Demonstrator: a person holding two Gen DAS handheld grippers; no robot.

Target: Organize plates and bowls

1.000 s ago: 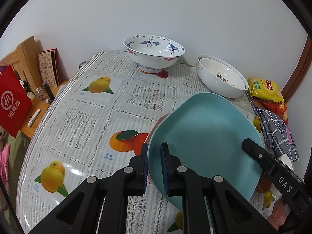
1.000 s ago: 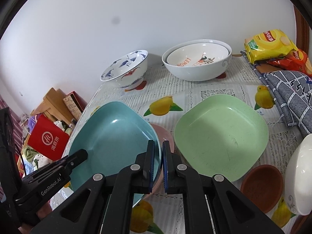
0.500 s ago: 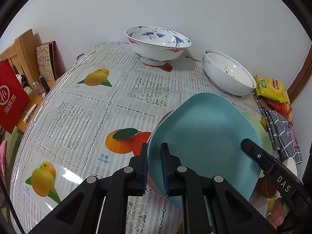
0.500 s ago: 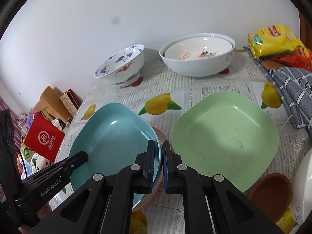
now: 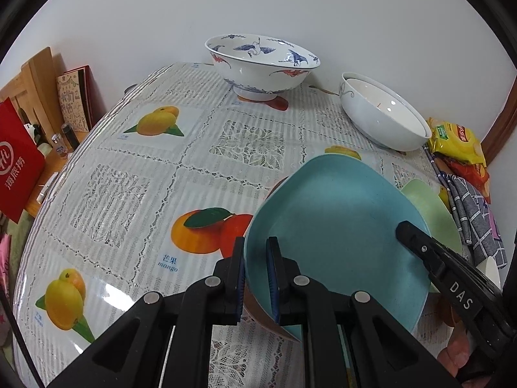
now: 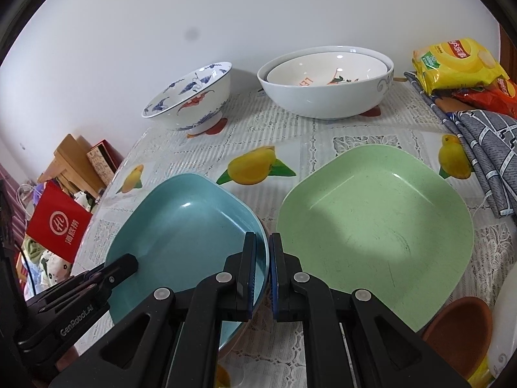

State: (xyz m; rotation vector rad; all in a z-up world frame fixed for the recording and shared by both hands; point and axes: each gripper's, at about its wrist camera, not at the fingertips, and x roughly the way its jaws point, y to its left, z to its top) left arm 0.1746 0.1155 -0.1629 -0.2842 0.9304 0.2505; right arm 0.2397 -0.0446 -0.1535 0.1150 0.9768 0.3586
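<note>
Both grippers are shut on the rim of a blue square plate (image 5: 339, 226), which also shows in the right wrist view (image 6: 184, 226). My left gripper (image 5: 257, 278) pinches its left edge; my right gripper (image 6: 262, 271) pinches its right edge. A pink plate edge (image 5: 258, 310) shows under the blue one. A green square plate (image 6: 374, 223) lies on the table just right of it. A blue-and-white patterned bowl (image 5: 261, 64) stands at the back. Two nested white bowls (image 6: 326, 80) stand beside it.
A small brown dish (image 6: 458, 333) and a white dish rim (image 6: 504, 317) lie at the near right. Snack bags (image 6: 458, 61) and a grey checked cloth (image 6: 484, 152) lie at the right edge. A red bag (image 5: 16, 165) and wooden items stand beyond the table's left edge.
Both grippers have carried the blue plate to the right and lower, closer to the green plate. The bowls look nearer.
</note>
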